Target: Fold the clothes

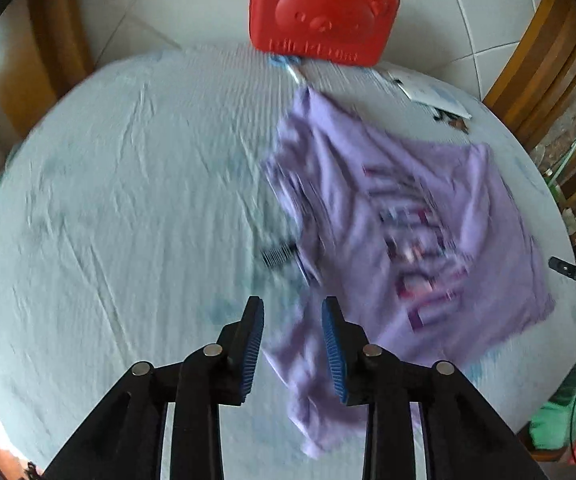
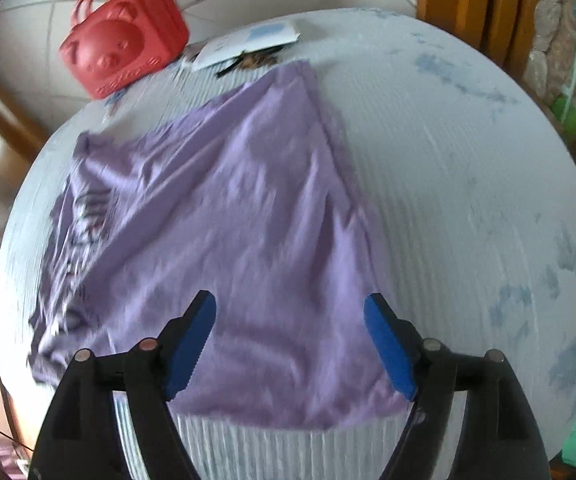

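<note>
A red bear-faced case point(image 1: 322, 12) stands at the pale blue sheet's point(image 1: 128, 184) far edge, white papers point(image 1: 432, 92) beside it

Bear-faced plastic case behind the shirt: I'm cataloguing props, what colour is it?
Red all over: the bear-faced plastic case shows best in the left wrist view.

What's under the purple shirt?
The purple shirt lies spread on a pale blue sheet that covers the table. The sheet shows all around it. Anything else under the shirt is covered, so I cannot tell.
</note>
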A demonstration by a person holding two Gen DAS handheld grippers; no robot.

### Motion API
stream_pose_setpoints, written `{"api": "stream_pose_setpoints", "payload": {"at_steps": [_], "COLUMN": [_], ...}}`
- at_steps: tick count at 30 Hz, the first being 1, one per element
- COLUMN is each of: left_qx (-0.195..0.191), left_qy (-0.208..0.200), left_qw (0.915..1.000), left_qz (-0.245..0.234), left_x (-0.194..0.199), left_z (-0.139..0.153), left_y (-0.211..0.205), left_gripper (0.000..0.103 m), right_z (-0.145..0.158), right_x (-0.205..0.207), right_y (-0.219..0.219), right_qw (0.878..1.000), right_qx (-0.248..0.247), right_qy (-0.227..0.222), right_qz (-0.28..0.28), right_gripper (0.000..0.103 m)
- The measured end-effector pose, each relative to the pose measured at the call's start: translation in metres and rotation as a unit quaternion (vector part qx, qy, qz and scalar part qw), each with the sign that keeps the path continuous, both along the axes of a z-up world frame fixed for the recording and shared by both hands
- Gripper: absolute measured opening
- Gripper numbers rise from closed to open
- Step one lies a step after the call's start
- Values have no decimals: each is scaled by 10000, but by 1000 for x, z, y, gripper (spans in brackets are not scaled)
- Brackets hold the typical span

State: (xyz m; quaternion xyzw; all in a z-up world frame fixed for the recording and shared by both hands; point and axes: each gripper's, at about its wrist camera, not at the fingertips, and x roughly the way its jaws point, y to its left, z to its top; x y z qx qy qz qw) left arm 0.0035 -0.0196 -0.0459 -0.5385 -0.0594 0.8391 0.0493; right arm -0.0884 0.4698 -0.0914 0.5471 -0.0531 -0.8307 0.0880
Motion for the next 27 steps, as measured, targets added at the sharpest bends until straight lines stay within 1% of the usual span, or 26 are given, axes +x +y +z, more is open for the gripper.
{"api": "stream_pose_setpoints", "payload": {"at_steps": [2, 3, 4, 5, 7, 10, 12, 14, 17, 19, 22, 23, 25, 27], "left_qx": [150, 225, 262, 256, 245, 164, 67, 84, -56, -226, -747, -862, -769, -566], "left_qy": [-95, -148, -198, -245, -320, -344, -327, -341, -232, -166, -129, -113, -196, -250], "left_qw": [9998, 9995, 9992, 9990, 9986, 9984, 9985, 9984, 9989, 9991, 9971, 9962, 9968, 9979], "left_qz": [119, 183, 233, 266, 331, 405, 430, 448, 405, 305, 32, -17, 57, 206], "left_x": [17, 25, 32, 38, 50, 61, 65, 66, 67, 69, 73, 74, 74, 77], "left_z": [-16, -24, -31, -38, -51, -65, -73, -83, -88, -91, -95, -95, -94, -89], "left_y": [11, 17, 23, 28, 39, 51, 55, 57, 64, 71, 87, 90, 88, 82], "left_gripper": [38, 43, 48, 51, 57, 63, 64, 64, 70, 77, 80, 80, 80, 80], "right_z": [-4, -5, -7, -8, -12, -14, -16, -20, -27, -30, -34, -35, -36, -36], "right_x": [8, 12, 18, 23, 33, 43, 49, 53, 57, 59, 63, 65, 66, 66], "right_y": [1, 1, 3, 5, 11, 22, 30, 36, 42, 43, 44, 45, 47, 50], "right_qw": [9998, 9996, 9995, 9993, 9989, 9990, 9991, 9992, 9993, 9993, 9992, 9992, 9991, 9990], "right_qx": [-36, -23, 12, 47, 98, 120, 101, 73, 68, 59, 95, 120, 169, 189], "right_qy": [-28, -29, -11, 7, 4, 13, 3, -18, -71, -80, -80, -74, -53, -31], "right_qz": [209, 275, 327, 379, 450, 441, 424, 390, 352, 354, 372, 386, 395, 394], "right_gripper": [79, 88, 101, 103, 103, 103, 103, 103, 103, 103, 103, 103, 103, 103]}}
